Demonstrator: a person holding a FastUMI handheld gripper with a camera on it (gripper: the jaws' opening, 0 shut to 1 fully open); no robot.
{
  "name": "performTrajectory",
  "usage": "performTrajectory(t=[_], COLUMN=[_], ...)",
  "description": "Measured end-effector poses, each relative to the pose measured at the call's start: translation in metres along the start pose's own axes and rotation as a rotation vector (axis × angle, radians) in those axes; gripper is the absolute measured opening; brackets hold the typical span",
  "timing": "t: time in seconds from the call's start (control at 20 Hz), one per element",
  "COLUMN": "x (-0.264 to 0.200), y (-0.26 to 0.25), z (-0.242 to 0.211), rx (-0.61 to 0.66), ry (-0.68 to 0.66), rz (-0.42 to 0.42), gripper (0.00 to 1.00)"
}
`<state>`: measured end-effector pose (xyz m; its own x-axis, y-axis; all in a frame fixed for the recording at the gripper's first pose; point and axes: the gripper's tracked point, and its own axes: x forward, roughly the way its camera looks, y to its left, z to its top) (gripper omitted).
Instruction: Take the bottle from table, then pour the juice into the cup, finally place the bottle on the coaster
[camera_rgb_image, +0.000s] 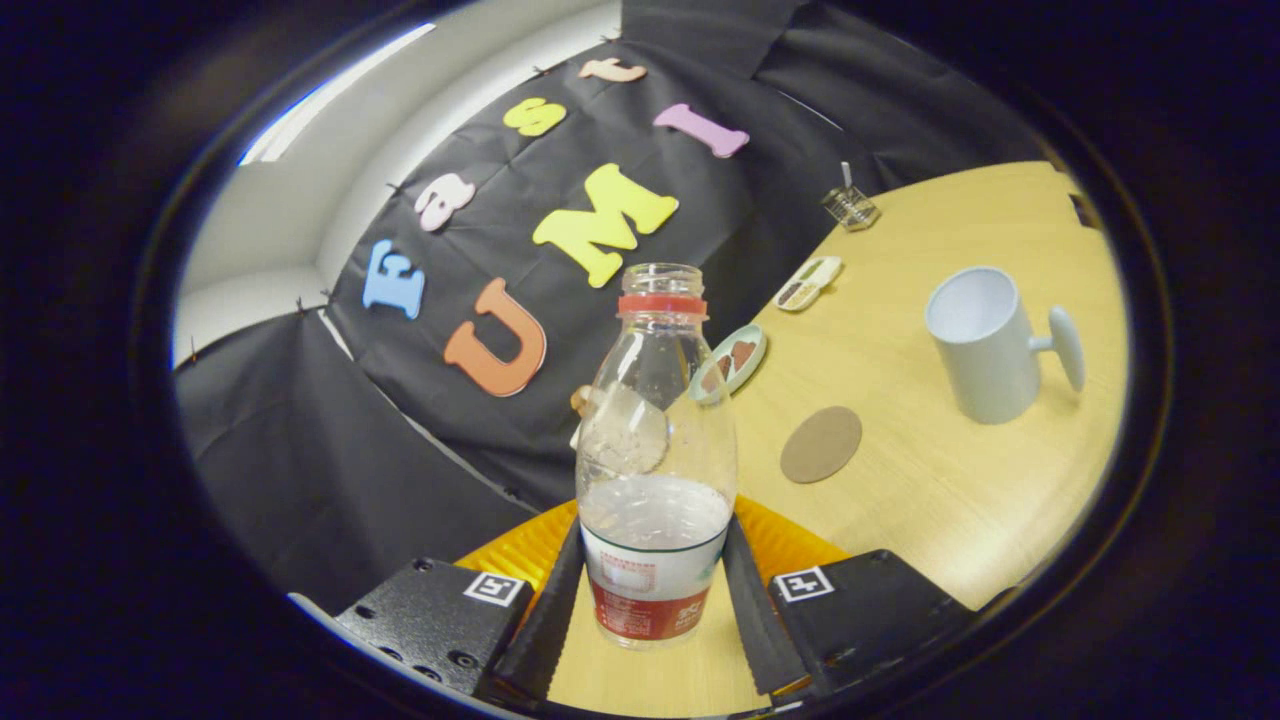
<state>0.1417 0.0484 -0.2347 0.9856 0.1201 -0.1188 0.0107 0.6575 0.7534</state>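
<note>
While the whole view tilts, the tool (655, 600) is clenched on the bottle (655, 470), both fingers (548, 610) pressing its labelled base. The uncapped bottle holds a little clear liquid. Beyond it on the bench (930, 490) lie the round coaster (821, 444) and, farther off, the cup (985, 345).

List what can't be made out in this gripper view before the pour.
- Bottle: it sits between the tongs, but whether both fingers press on it is unclear; its label hides the contact.
- Cup: its bottom is hidden by its own wall.
- Small dish beyond the coaster: partly behind the bottle, contents too small to identify.
- Wire holder at the table's far edge: too small to identify.
</note>
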Motion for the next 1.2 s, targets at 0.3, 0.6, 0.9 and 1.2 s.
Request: performTrajectory(t=[0.3, 0.6, 0.9, 1.2], x=[0.001, 0.012, 0.01, 0.01], y=[-0.011, -0.013, -0.014, -0.012], z=[0.023, 0.038, 0.049, 0.063], rx=[0.195, 0.421, 0.587, 0.711], ry=[-0.019, -0.024, -0.036, -0.037], rz=[0.016, 0.052, 0.086, 0.118], gripper=[0.76, 0.76, 0.76, 0.76])
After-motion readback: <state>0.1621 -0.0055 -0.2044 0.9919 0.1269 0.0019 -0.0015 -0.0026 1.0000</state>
